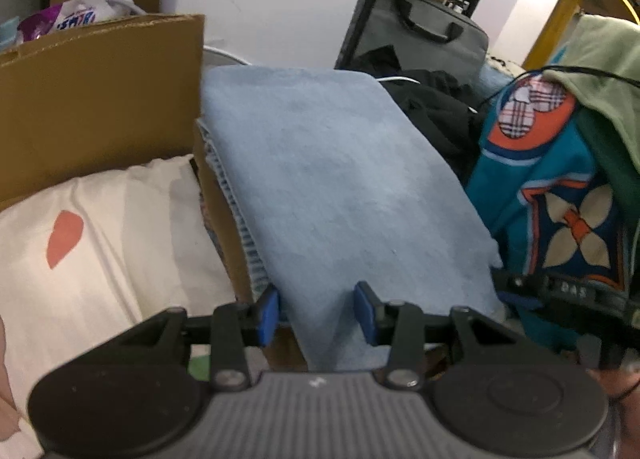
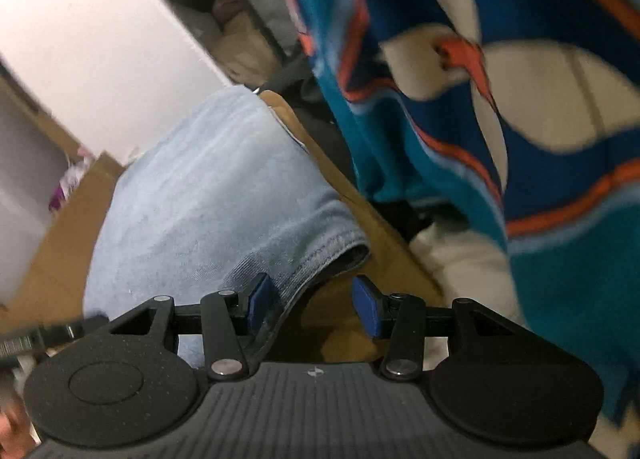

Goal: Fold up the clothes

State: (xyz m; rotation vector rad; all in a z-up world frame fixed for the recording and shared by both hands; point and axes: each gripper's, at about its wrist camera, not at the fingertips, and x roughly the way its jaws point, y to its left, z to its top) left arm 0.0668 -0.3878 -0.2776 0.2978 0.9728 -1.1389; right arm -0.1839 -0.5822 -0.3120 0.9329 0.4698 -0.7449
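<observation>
At the centre of the left view, the folded light-blue terry cloth (image 1: 340,187) lies atop a brown cardboard box (image 1: 100,99), both the left tool (image 1: 318,313) and right tool (image 2: 314,309) open at its near edge, while the teal patterned garment (image 1: 560,199) at right seems unfolded.

folded light-blue cloths: 1 (image 1: 340,187) | cardboard boxes: 1 (image 1: 100,99), left of cloth | white pillows: 1 (image 1: 100,227), left of cloth | teal patterned blankets: 1 (image 1: 560,195), right of cloth | grey bags: 1 (image 1: 424,31), behind cloth
</observation>
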